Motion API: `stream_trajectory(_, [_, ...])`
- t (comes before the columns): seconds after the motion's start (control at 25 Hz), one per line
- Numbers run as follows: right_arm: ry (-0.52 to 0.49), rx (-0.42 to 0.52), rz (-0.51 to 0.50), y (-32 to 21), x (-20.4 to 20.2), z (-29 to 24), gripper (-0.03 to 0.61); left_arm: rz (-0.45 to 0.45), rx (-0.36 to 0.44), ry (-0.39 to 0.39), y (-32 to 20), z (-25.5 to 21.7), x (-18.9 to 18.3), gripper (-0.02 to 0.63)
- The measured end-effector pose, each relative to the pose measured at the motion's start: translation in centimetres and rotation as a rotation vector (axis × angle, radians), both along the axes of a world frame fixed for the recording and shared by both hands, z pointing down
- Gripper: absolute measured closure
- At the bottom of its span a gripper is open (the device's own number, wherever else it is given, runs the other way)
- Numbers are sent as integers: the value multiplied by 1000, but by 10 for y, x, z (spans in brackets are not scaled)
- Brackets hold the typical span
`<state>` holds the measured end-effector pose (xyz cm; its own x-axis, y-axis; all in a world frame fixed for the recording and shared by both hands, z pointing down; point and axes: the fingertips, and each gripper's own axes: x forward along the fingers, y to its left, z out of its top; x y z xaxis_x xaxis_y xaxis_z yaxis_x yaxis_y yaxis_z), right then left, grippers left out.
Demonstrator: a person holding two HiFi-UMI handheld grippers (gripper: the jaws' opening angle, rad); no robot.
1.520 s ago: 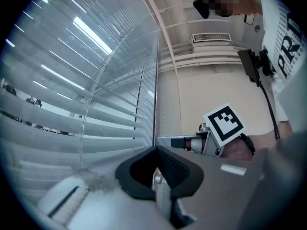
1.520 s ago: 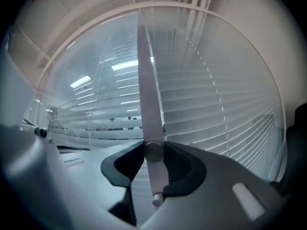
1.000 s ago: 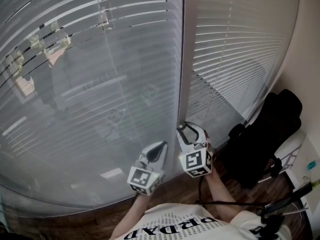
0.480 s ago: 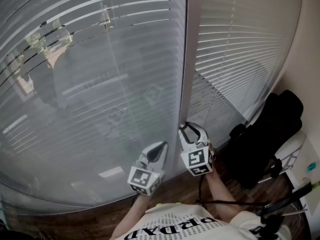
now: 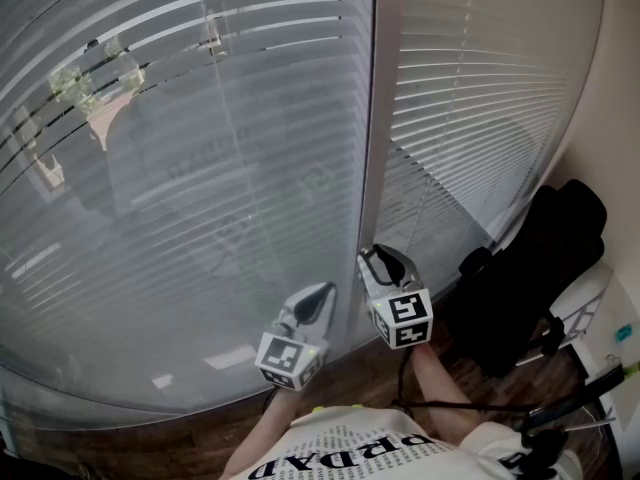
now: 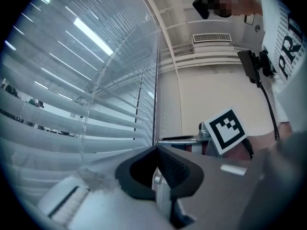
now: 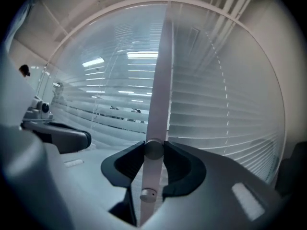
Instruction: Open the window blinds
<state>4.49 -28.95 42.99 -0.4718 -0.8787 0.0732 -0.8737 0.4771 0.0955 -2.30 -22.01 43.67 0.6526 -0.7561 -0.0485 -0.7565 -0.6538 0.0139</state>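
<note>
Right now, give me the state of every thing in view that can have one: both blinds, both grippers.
Left white slatted window blind: lowered, slats tilted partly open, outdoors shows through.
Right white slatted window blind: lowered, slats look closed.
Right gripper: jaws have just been closing, now clamped on the round grey knob.
Round grey knob: on the pale window post, gripped between the jaws.
Left gripper: jaws shut, empty.
</note>
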Motion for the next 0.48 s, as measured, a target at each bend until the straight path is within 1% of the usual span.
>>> stream_trajectory(0.12, [-122,-43,-6,-1,2,0,446,-3,-6,2,-1,0,-1,621])
stream_trajectory(0.48, [-421,-160,-21,-2,6,4,446,6,3,-2,0,4,0,620])
